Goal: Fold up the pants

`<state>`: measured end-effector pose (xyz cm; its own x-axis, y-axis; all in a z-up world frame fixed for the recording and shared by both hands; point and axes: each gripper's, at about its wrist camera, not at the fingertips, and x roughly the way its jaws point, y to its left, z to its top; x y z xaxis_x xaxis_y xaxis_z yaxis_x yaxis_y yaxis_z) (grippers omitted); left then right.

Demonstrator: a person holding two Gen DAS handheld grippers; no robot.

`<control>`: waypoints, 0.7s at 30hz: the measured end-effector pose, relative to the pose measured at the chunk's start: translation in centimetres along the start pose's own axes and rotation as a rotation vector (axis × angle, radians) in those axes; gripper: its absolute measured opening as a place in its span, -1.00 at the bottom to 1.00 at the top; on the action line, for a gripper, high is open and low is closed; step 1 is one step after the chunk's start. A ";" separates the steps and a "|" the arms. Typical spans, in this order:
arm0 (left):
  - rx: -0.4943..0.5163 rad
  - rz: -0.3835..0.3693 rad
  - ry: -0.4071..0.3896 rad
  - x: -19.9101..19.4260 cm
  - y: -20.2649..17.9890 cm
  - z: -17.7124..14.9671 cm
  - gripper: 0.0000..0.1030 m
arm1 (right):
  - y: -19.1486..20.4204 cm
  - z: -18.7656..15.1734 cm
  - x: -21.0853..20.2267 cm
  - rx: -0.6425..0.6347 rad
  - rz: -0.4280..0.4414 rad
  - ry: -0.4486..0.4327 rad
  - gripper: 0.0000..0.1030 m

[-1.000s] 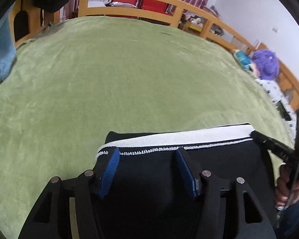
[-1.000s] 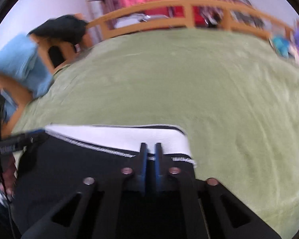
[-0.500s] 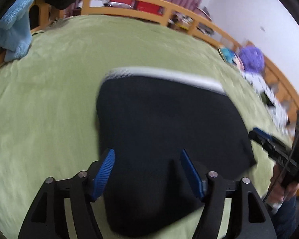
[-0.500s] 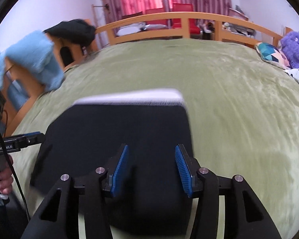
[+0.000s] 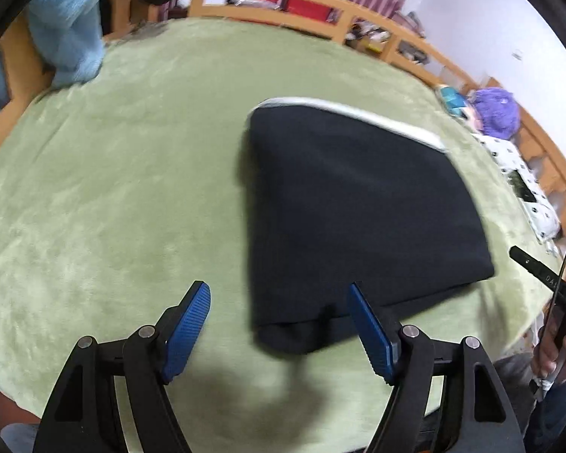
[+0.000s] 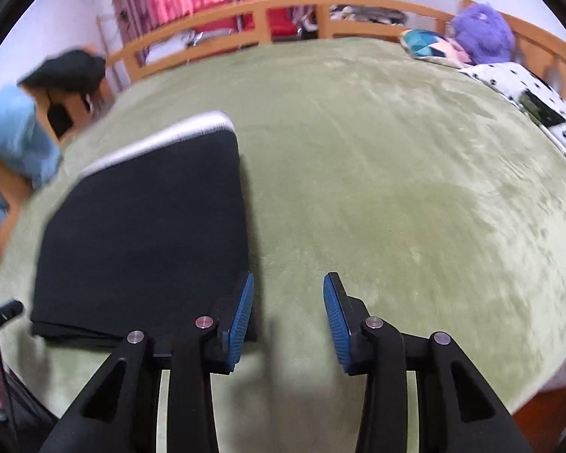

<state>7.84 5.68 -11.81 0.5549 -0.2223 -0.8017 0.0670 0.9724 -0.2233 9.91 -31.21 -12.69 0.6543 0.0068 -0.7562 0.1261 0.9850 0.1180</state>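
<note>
The black pants [image 5: 358, 211] lie folded into a flat rectangle on the green blanket [image 5: 113, 188], with the white waistband [image 5: 358, 113] along the far edge. They also show in the right wrist view [image 6: 143, 234]. My left gripper [image 5: 279, 328] is open and empty, above the near left corner of the pants. My right gripper [image 6: 287, 317] is open and empty, just off the near right corner of the pants.
A wooden bed rail [image 5: 320, 3] runs along the far side. A light blue cloth [image 5: 71, 26] hangs at the left. A purple plush toy [image 6: 479, 34] and a dotted cloth [image 6: 528, 90] lie at the right. The other gripper [image 5: 539, 275] shows at the right edge.
One second ago the right gripper was shut on the waistband; it let go. Both grippers have pulled back toward me, and the folded pants now lie flat on the blanket.
</note>
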 end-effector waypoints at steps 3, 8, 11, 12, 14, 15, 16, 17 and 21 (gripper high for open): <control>0.033 -0.018 -0.054 -2.2 -2.6 0.3 0.41 | 1.4 0.1 -3.5 -0.012 -0.005 -0.047 -0.16; 0.069 -0.027 -0.146 -6.6 -6.8 0.8 0.41 | 3.5 0.3 -8.2 -0.039 0.021 -0.074 -0.08; 0.087 0.010 -0.186 -8.8 -8.3 0.6 0.44 | 4.4 0.4 -10.5 -0.064 0.005 -0.121 0.21; 0.089 0.012 -0.188 -9.2 -8.3 0.7 0.44 | 4.5 0.2 -11.3 -0.070 0.012 -0.131 0.23; 0.098 0.036 -0.193 -10.2 -8.9 0.4 0.47 | 4.8 -0.1 -12.5 -0.082 0.008 -0.137 0.29; 0.099 0.058 -0.197 -10.7 -9.2 0.1 0.53 | 5.0 -0.5 -13.0 -0.088 0.005 -0.133 0.39; 0.101 0.067 -0.200 -11.0 -9.5 -0.1 0.54 | 5.0 -0.7 -13.5 -0.092 0.003 -0.129 0.42; 0.102 0.069 -0.203 -11.3 -9.6 -0.2 0.55 | 5.1 -0.9 -14.0 -0.092 0.006 -0.130 0.42; 0.094 0.064 -0.196 -12.5 -10.3 -0.8 0.62 | 5.0 -1.5 -15.1 -0.087 -0.003 -0.129 0.64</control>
<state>-0.47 -1.63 0.10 0.7106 -0.1510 -0.6872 0.0985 0.9884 -0.1153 -0.48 -26.17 -1.64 0.7449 -0.0124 -0.6671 0.0667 0.9962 0.0560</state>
